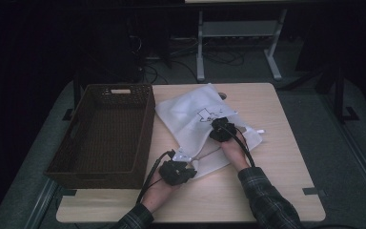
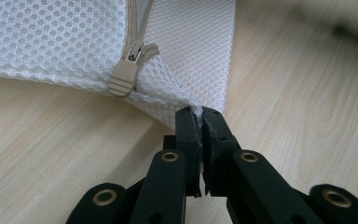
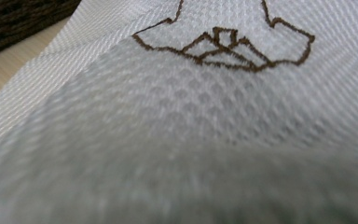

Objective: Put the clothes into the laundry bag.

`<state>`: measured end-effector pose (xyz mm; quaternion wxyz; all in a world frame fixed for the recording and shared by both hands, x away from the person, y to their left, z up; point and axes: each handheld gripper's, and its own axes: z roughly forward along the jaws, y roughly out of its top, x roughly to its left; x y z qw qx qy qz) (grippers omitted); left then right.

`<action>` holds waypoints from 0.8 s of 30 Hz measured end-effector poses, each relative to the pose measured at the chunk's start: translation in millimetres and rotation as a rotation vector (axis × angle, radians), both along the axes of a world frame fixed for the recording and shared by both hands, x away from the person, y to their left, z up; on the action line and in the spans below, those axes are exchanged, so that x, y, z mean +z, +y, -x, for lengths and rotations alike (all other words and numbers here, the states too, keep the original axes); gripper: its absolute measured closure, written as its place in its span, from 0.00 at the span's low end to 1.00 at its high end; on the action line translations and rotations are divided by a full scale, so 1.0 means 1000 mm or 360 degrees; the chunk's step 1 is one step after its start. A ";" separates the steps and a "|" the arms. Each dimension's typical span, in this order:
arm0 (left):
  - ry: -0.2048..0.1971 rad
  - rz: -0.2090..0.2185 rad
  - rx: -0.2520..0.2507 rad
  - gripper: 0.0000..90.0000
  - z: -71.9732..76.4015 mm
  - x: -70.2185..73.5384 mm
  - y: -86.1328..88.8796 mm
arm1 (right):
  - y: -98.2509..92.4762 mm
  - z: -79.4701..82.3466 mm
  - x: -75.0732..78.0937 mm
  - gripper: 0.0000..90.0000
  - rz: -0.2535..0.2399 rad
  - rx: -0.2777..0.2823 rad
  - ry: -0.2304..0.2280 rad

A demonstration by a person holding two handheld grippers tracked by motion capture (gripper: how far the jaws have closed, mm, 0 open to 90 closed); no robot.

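your left gripper point(image 2: 200, 114) is clamped on the near corner of the white mesh bag point(image 1: 195, 119), which lies on the table point(image 1: 276, 157) beside the brown basket point(image 1: 107, 133). your right gripper point(image 1: 222, 130) rests on the bag's printed middle, jaws nearly shut; what they pinch isn't visible.

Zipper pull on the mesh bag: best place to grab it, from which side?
Probably take the tan zipper pull by its ribbed flat tab, approaching from the table side below the mesh bag. The tab hangs free past the bag's edge, while the left tool pins the corner beside it.
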<state>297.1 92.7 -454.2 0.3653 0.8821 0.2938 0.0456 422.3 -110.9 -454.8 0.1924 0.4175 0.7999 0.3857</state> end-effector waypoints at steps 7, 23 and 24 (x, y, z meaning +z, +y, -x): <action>0.0007 0.0010 0.0007 0.96 -0.001 -0.001 0.000 | 0.000 -0.005 -0.003 0.86 0.0006 0.0012 0.0006; 0.0020 0.0026 0.0009 0.96 -0.002 -0.002 0.001 | -0.027 0.027 0.018 0.55 0.0082 0.0268 0.0120; 0.0017 0.0026 0.0009 0.96 -0.002 -0.002 0.001 | -0.029 0.029 0.018 0.54 0.0083 0.0272 0.0121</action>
